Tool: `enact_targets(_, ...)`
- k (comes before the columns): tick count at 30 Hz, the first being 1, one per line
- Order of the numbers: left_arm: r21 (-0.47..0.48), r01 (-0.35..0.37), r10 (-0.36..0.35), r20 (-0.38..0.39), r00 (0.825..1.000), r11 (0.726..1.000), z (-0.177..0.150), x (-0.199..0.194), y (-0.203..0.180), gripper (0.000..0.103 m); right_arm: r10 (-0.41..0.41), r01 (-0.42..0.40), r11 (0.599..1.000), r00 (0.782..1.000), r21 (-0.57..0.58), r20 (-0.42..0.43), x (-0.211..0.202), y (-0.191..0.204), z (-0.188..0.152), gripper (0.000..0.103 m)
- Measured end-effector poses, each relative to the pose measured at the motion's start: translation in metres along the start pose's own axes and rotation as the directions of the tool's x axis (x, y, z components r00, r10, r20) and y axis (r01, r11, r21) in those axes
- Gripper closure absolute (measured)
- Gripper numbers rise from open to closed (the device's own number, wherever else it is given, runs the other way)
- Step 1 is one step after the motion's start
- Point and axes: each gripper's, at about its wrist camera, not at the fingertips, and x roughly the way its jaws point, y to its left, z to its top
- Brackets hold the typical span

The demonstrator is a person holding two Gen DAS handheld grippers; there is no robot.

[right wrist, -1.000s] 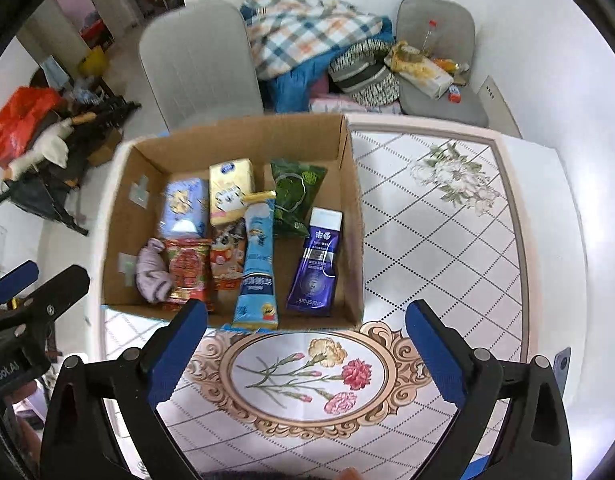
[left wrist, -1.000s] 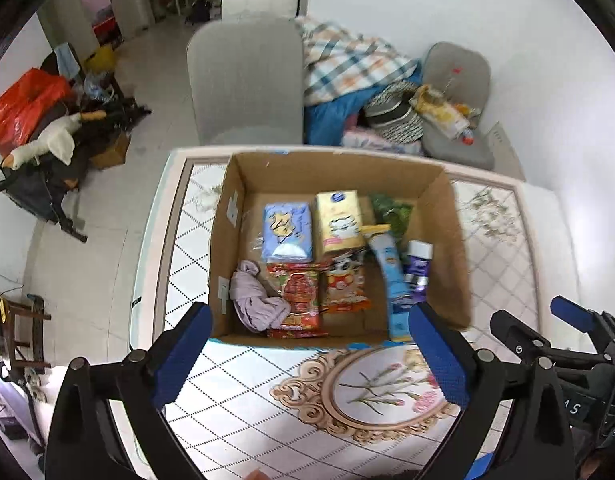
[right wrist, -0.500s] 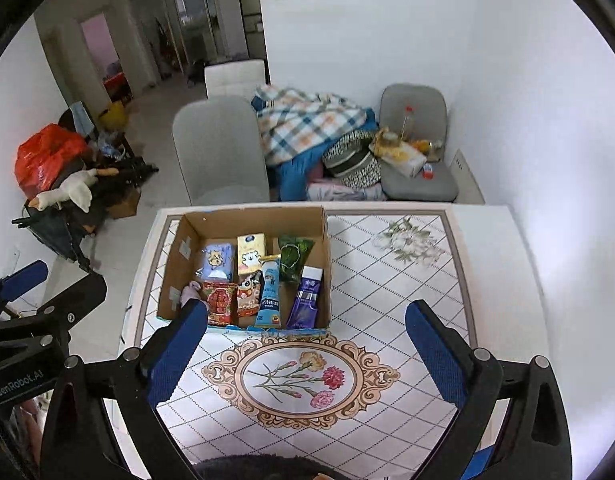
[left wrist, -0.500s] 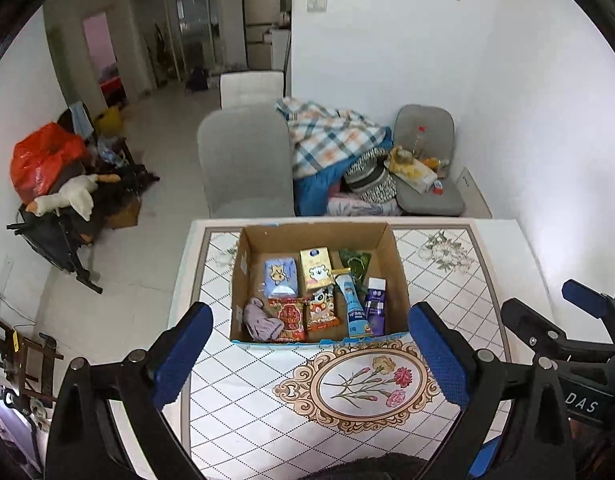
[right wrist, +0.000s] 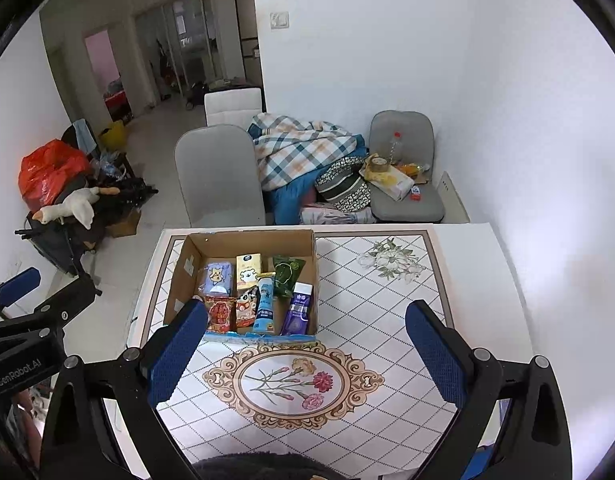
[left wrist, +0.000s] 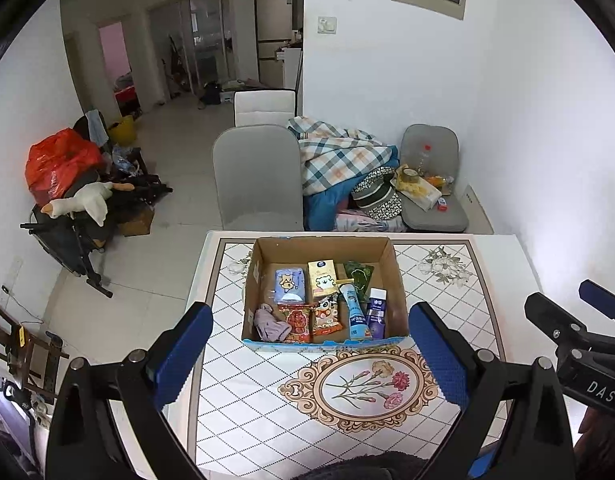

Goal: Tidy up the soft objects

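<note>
An open cardboard box (left wrist: 397, 276) (right wrist: 313, 264) stands on the patterned table (left wrist: 447, 280) (right wrist: 371, 300). Inside lie a crumpled mauve cloth (left wrist: 272, 323), a blue tissue pack (left wrist: 290, 286) (right wrist: 217, 276), a yellow pack (left wrist: 322, 278) (right wrist: 248, 270), red snack bags (left wrist: 297, 320) (right wrist: 221, 312), a green pouch (left wrist: 359, 276) (right wrist: 287, 274), a light-blue tube (left wrist: 354, 312) (right wrist: 265, 302) and a purple tube (left wrist: 376, 312) (right wrist: 298, 308). My left gripper (left wrist: 311, 356) is open and empty, high above the table's near side. My right gripper (right wrist: 307, 356) is open and empty too, to its right.
A grey chair (left wrist: 257, 182) (right wrist: 219, 176) stands behind the table. Beyond it lie a plaid blanket (left wrist: 339, 156) (right wrist: 303, 148) and a cluttered grey seat (left wrist: 431, 184) (right wrist: 403, 176). A stroller with a plush goose (left wrist: 81, 202) (right wrist: 67, 208) and a red bag (left wrist: 59, 164) is at left.
Both grippers have pulled up and back from just above the box; the box now looks small and far, and the whole room shows. Both stayed open and empty.
</note>
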Motion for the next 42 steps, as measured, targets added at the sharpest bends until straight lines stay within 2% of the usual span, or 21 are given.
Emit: enact_targets(42,-0.009,-0.015,0.014,-0.030,0.999,1.000,-0.0071,0.0011,-0.0018,0.003,-0.023,0.023,1.000,0.999,-0.004,-0.022,0.0039,0.0018,-0.0078,0.002)
